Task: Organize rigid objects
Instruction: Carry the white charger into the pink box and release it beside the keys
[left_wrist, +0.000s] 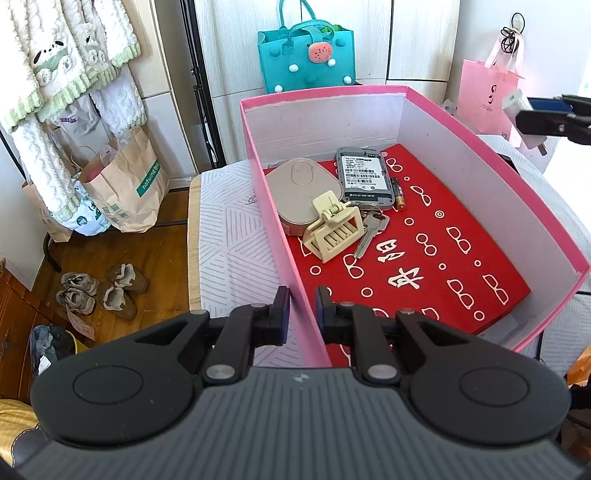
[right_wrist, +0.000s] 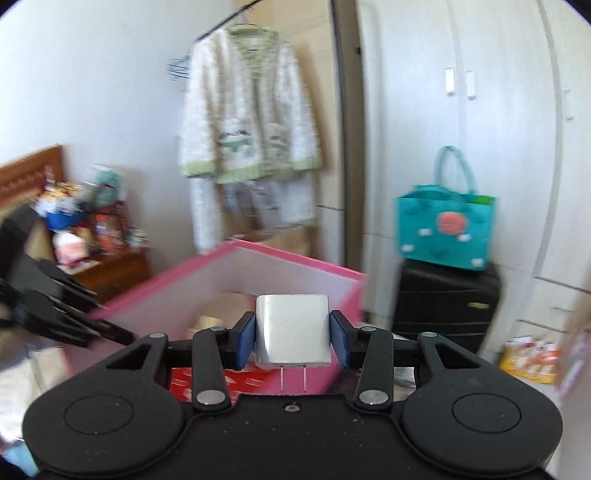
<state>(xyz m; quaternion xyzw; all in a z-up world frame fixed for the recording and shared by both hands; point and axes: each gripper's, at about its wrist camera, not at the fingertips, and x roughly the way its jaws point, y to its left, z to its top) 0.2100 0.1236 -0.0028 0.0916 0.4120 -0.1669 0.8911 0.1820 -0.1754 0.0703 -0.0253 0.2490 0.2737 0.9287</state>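
Observation:
A pink box (left_wrist: 491, 158) with a red patterned floor stands on the bed. Inside lie a beige oval case (left_wrist: 301, 194), a grey device (left_wrist: 364, 175), a battery (left_wrist: 398, 194), a key (left_wrist: 369, 230) and a cream hair clip (left_wrist: 334, 227). My left gripper (left_wrist: 302, 314) straddles the box's near left wall, its pads close to the wall on either side. My right gripper (right_wrist: 292, 336) is shut on a white plug charger (right_wrist: 291, 328) and holds it above the box (right_wrist: 258, 266). The charger also shows in the left wrist view (left_wrist: 515, 107), at the box's far right.
A teal felt bag (left_wrist: 306, 55) stands behind the box on a black case (right_wrist: 443, 302). A pink paper bag (left_wrist: 487, 96) stands at the right. Paper bags (left_wrist: 122, 181) and shoes (left_wrist: 103, 290) lie on the wooden floor left of the bed. Clothes (right_wrist: 251, 122) hang on a rack.

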